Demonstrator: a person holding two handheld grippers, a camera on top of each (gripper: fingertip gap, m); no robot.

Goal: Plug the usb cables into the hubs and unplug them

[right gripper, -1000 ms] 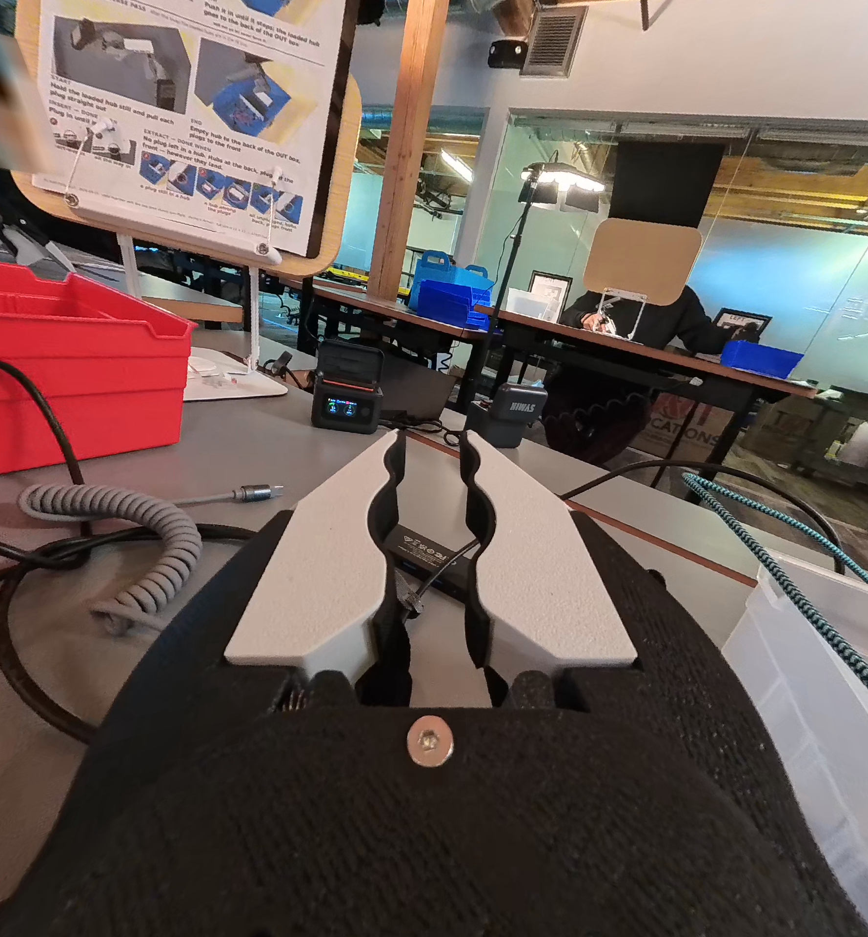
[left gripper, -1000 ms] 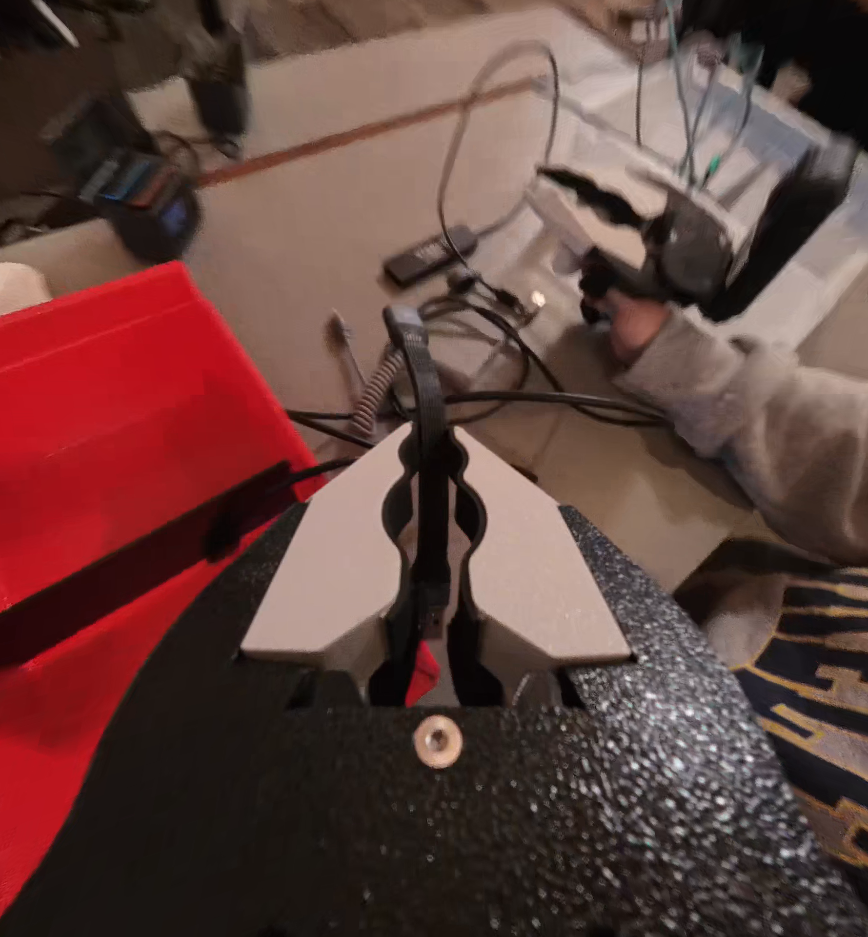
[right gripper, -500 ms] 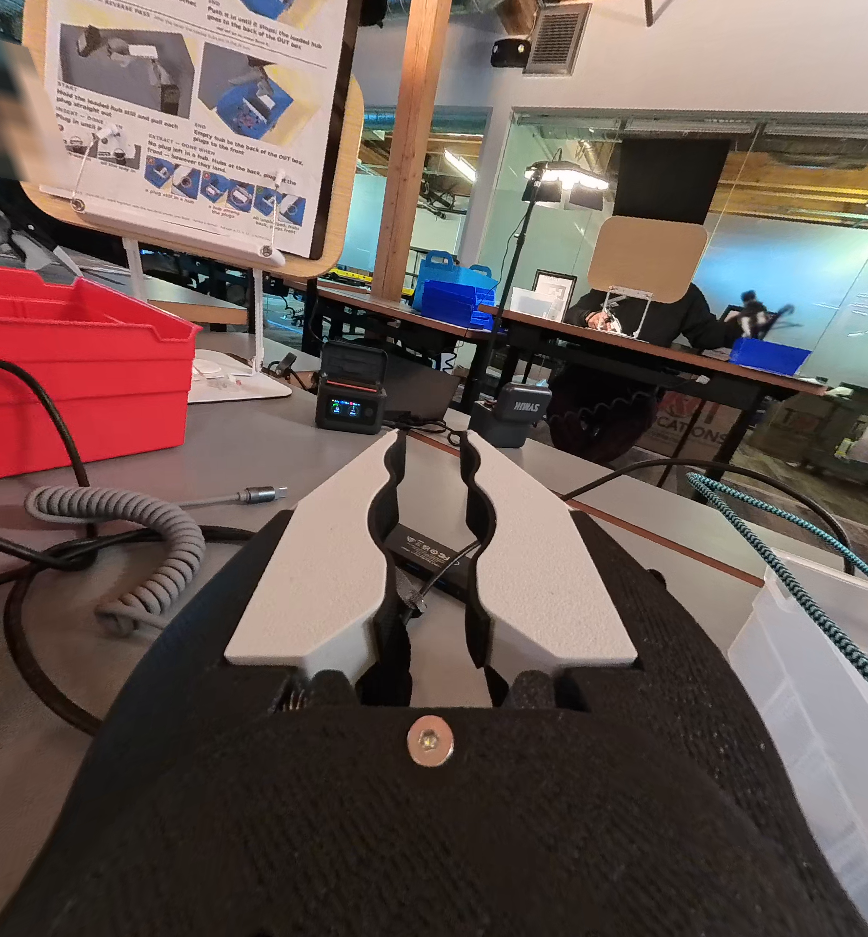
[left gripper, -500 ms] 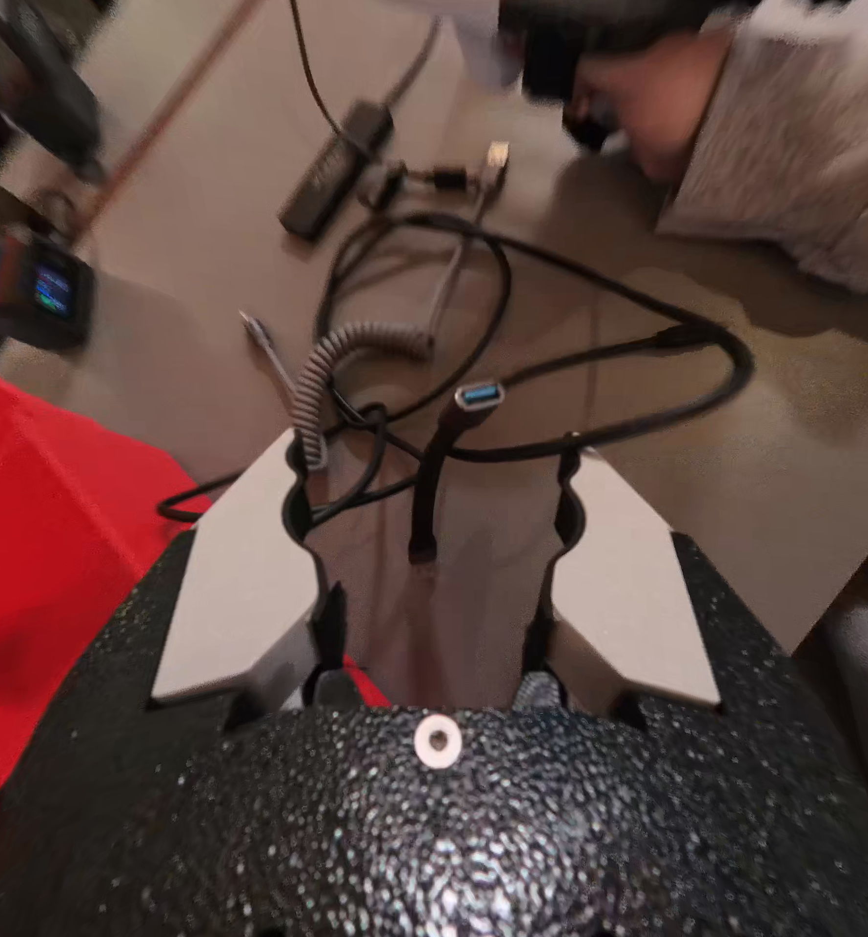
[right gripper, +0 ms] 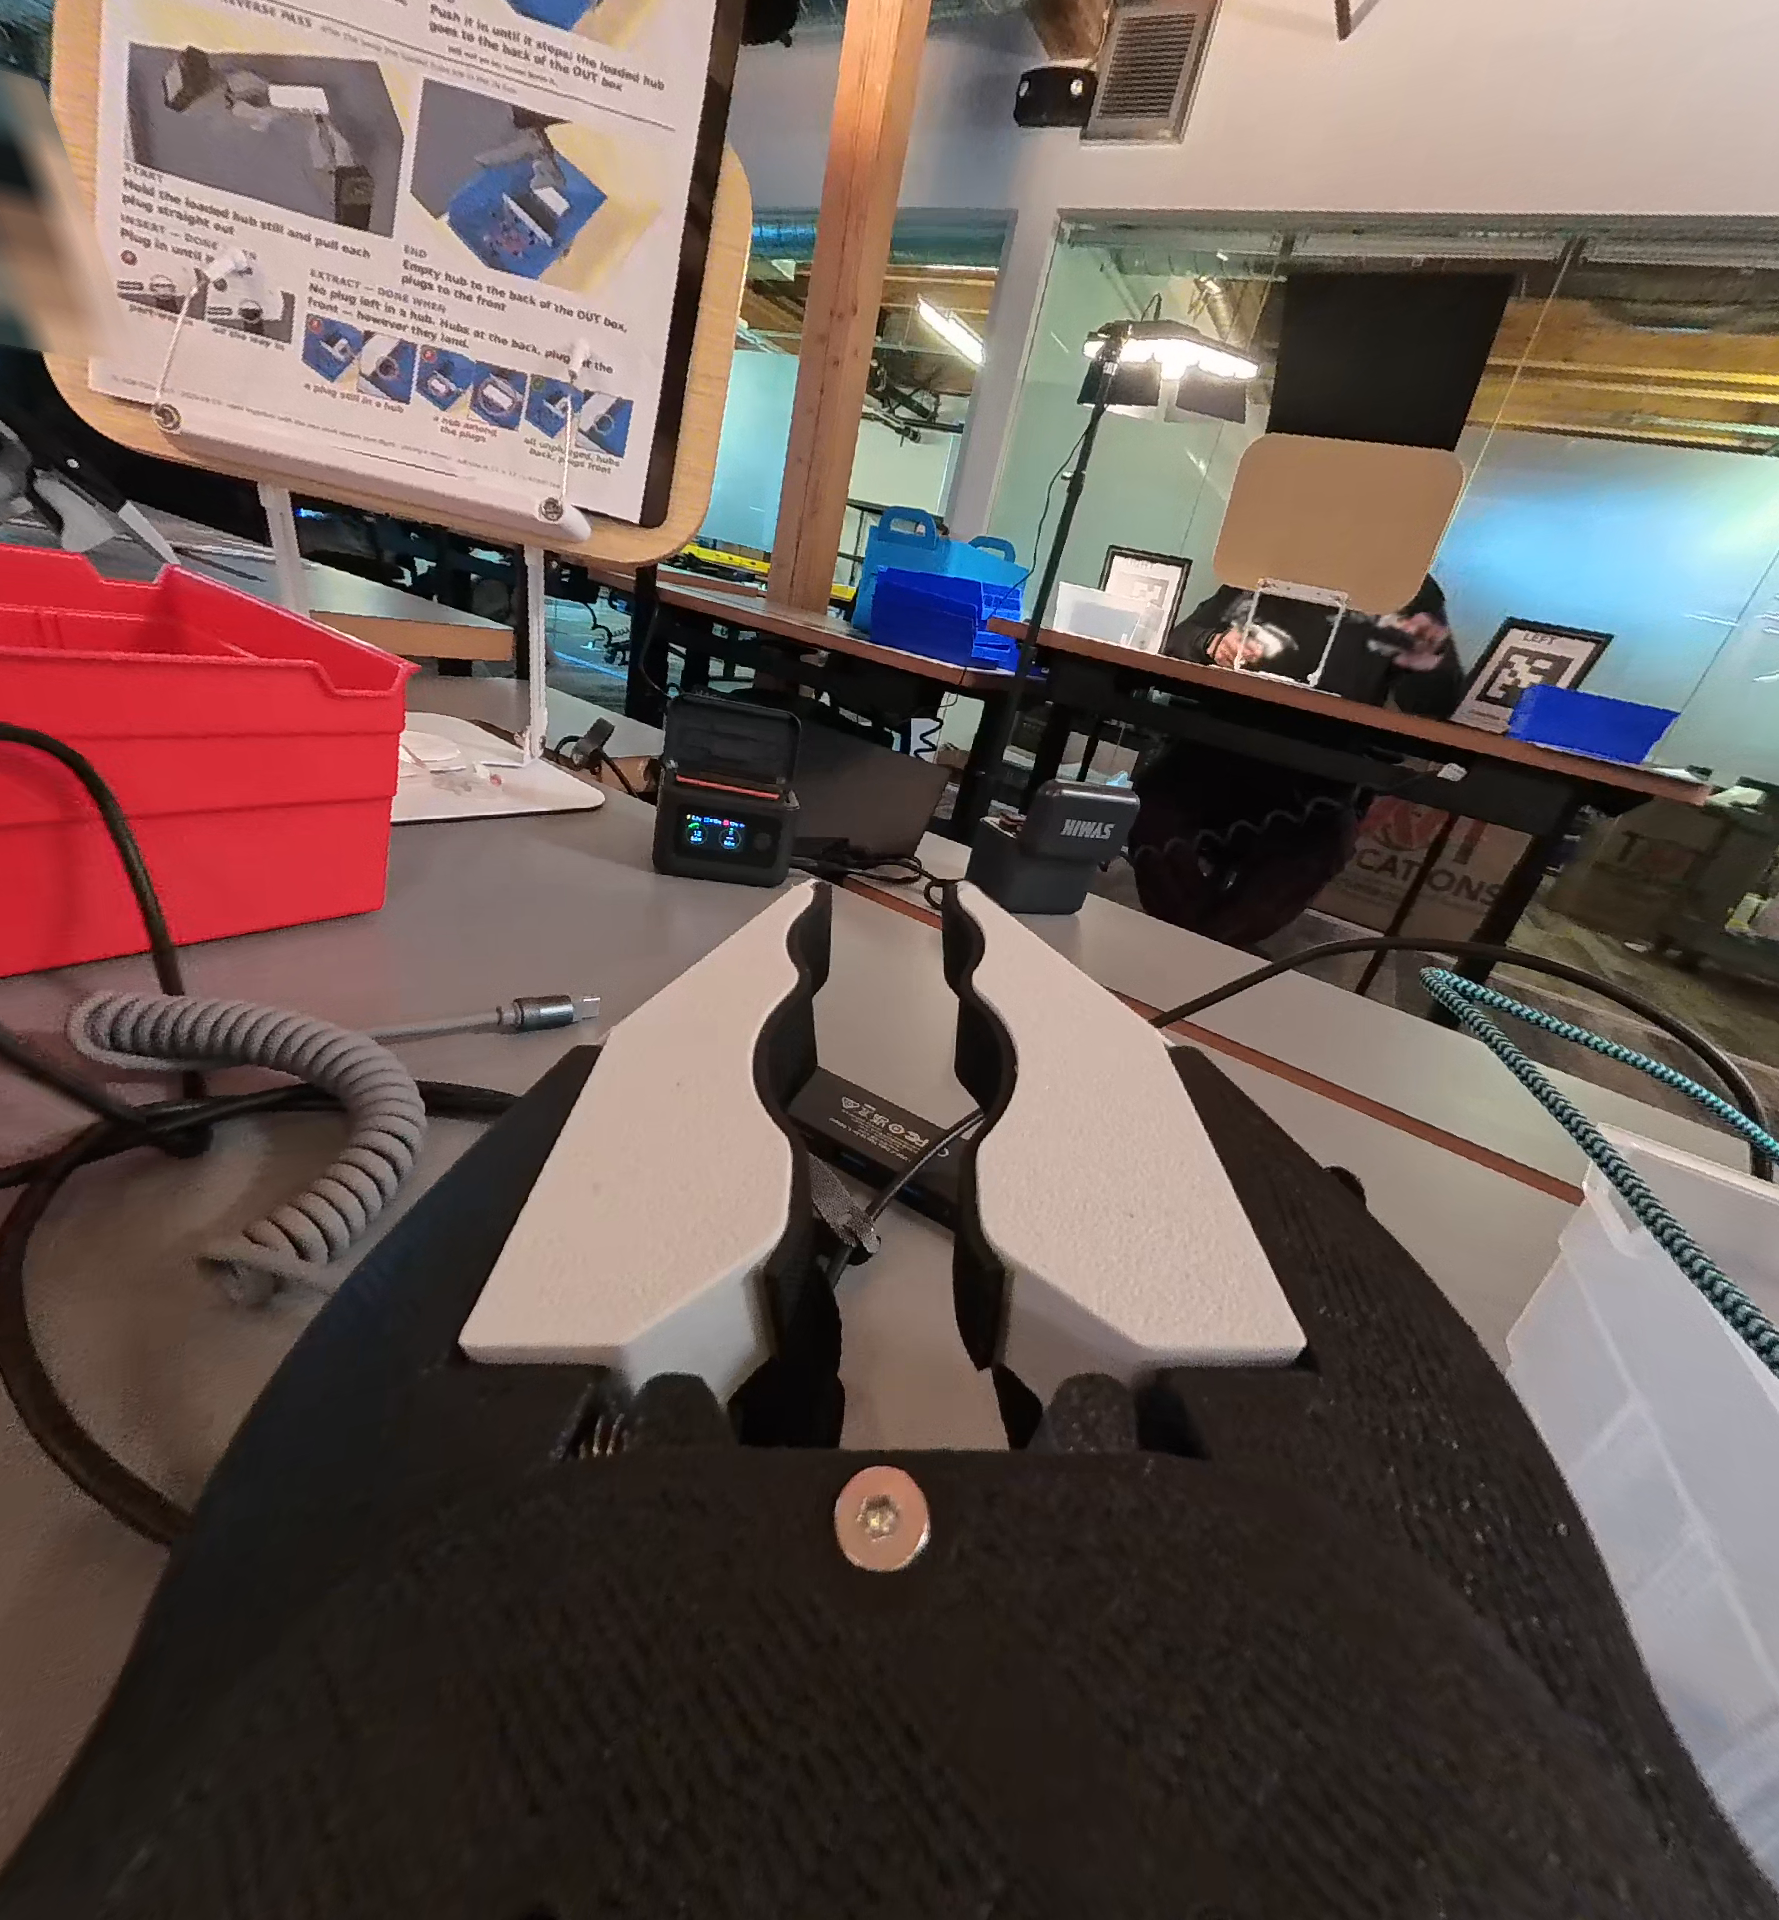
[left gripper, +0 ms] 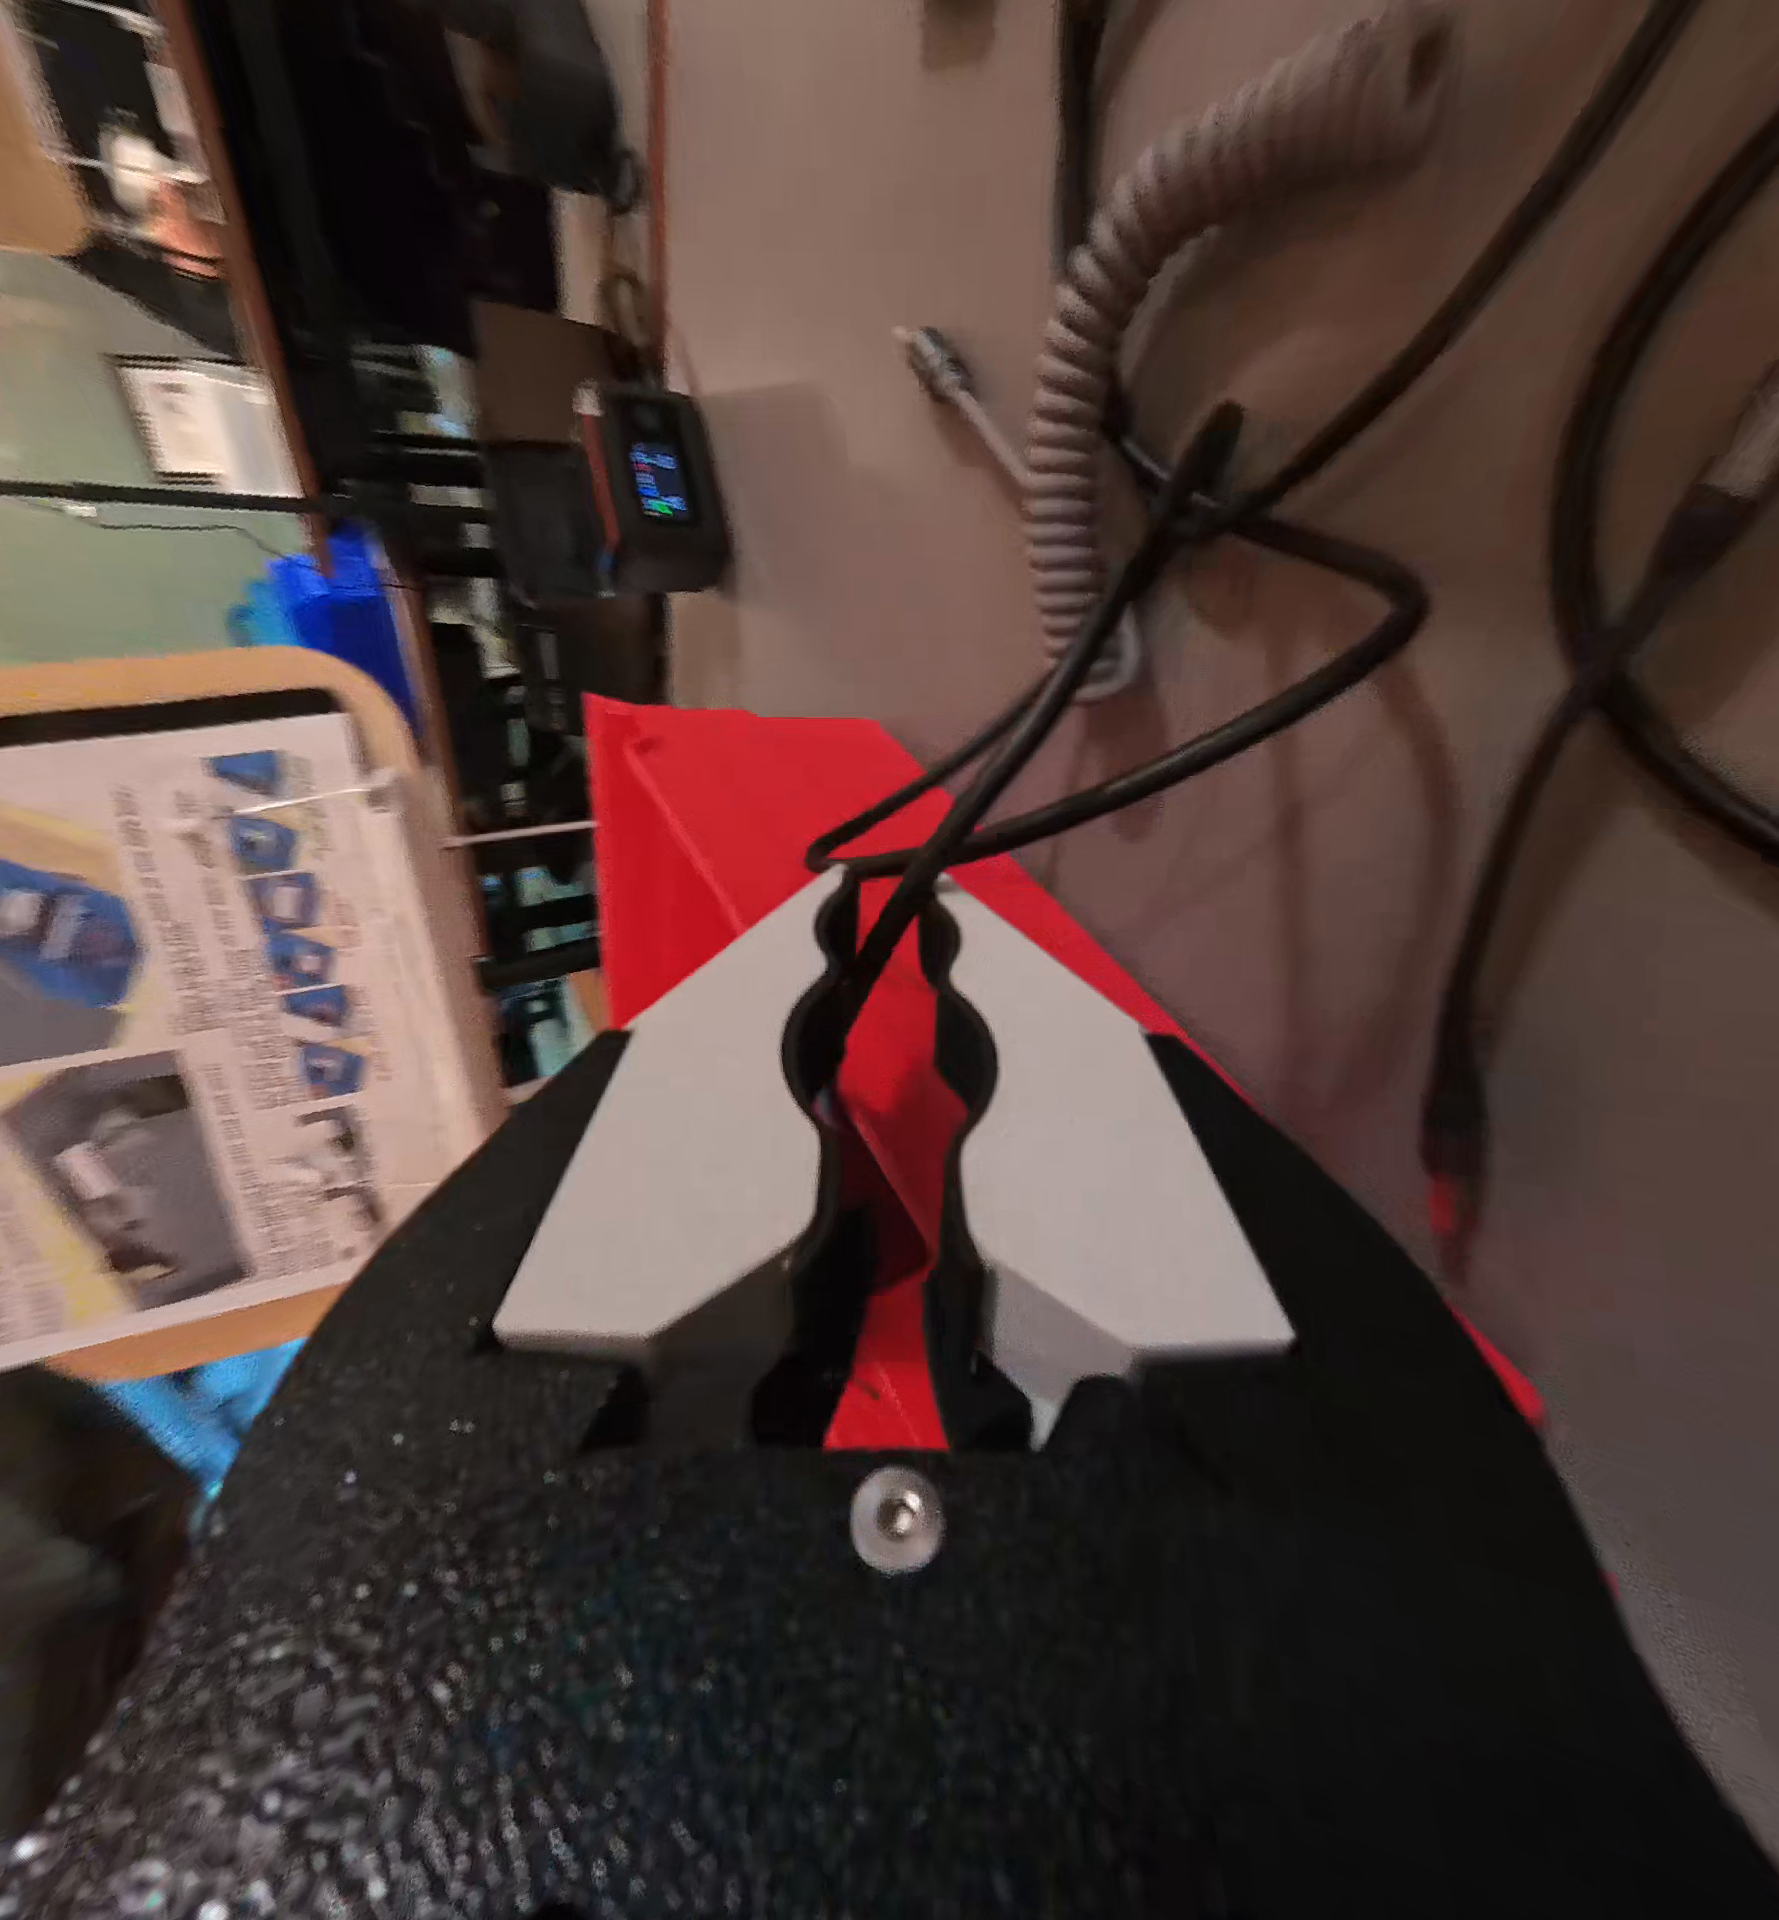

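My left gripper (left gripper: 890,894) hovers over the edge of a red bin (left gripper: 750,790). Its jaws are almost together on a thin black cable (left gripper: 1061,675), which runs taut from the tips back to the table. A grey coiled cable (left gripper: 1072,343) and thick black cables (left gripper: 1591,520) lie on the table beyond. My right gripper (right gripper: 887,904) rests low over the table with its jaws a narrow gap apart. A black USB hub (right gripper: 864,1117) lies on the table and shows through that gap. A thin cable (right gripper: 916,1169) crosses the gap. I cannot tell if it is pinched.
The red bin (right gripper: 189,769) stands left. The coiled cable (right gripper: 324,1081) and its silver plug (right gripper: 542,1008) lie beside it. A clear plastic bin (right gripper: 1695,1403) with a teal braided cable (right gripper: 1591,1143) is right. Two small black devices (right gripper: 724,821) and an instruction board (right gripper: 397,260) stand behind. The gap from one gripper's tips to the other's is roughly 25 centimeters.
My left gripper let go of the black plug, opened wide, then swung left over the red bin and closed on the thin black cable. The right gripper has hardly moved.
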